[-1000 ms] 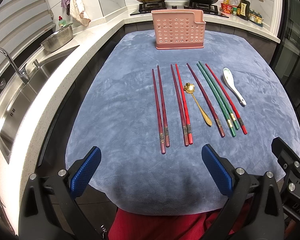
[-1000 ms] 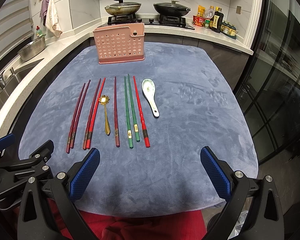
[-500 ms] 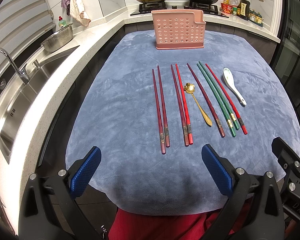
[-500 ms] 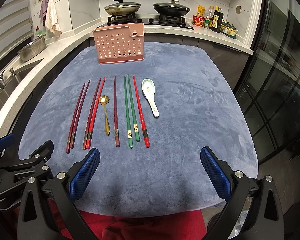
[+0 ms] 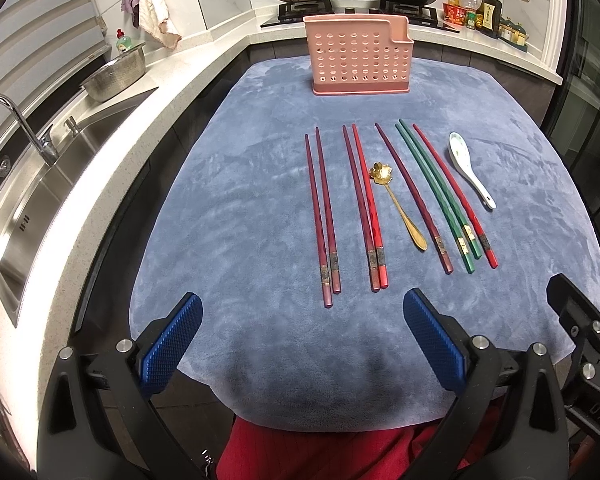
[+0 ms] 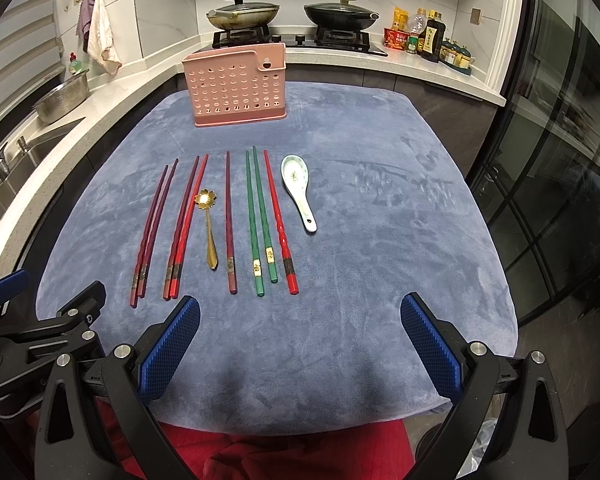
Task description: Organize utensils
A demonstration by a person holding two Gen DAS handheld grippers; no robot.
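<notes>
Left wrist view, fingers: your left gripper (image 5: 302,334) hangs over the near table edge, blue pads wide apart, nothing between them.
Left wrist view, utensils: eight chopsticks lie in a row on the grey-blue cloth (image 5: 228,216), with a gold flower spoon (image 5: 396,204) among them and a white ceramic spoon (image 5: 470,168) at the right end.
Left wrist view, holder: the pink perforated utensil holder (image 5: 358,56) stands upright at the far edge of the cloth, well apart from the row.
Right wrist view, fingers: your right gripper (image 6: 300,336) is likewise spread and empty, near the thick ends of the green chopsticks (image 6: 260,220).
Right wrist view, step: nothing looks to be in the holder yet, so you appear to be at the start, choosing a first piece.
Next move: reach forward and close on a thick end; the plush cloth may let thin sticks sink, so come down low.
Room: a kitchen, with a steel sink (image 5: 32,200) to your left and two lidded woks (image 6: 292,14) on the stove behind the holder.
</notes>
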